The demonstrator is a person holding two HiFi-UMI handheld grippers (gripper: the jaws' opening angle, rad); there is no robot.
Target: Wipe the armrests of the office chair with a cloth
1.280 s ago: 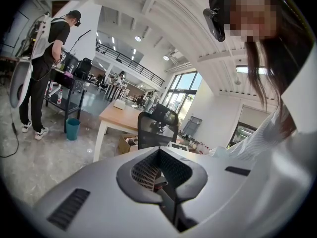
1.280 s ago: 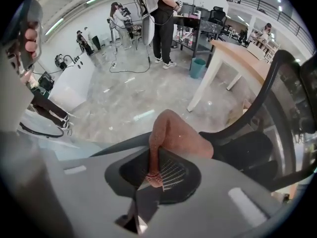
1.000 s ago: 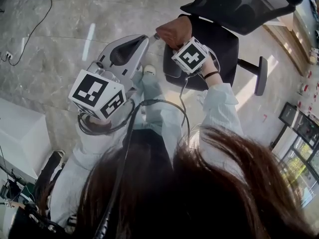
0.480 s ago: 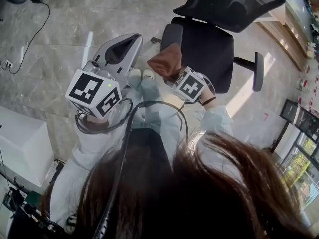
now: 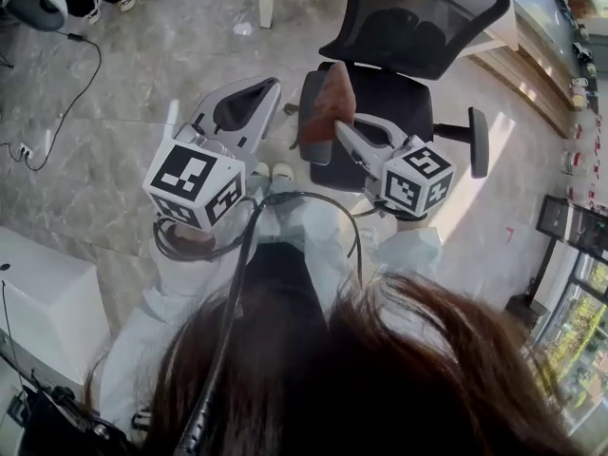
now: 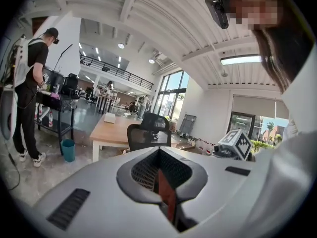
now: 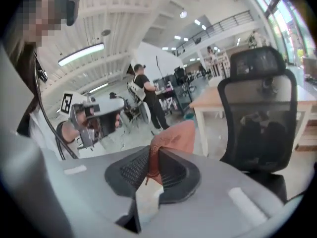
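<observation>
My right tool [image 5: 342,129] grasps the brown cloth [image 5: 330,93] by the chair armrest [image 5: 311,139] at 12 o'clock. My left tool [image 5: 273,86] is clenched, empty.

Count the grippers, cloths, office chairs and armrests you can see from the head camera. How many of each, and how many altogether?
Grippers: 2, the left gripper and the right gripper
Cloth: 1, reddish brown
Office chair: 1, black
Armrests: 2, the near armrest by the cloth and the other armrest
Total: 6
</observation>
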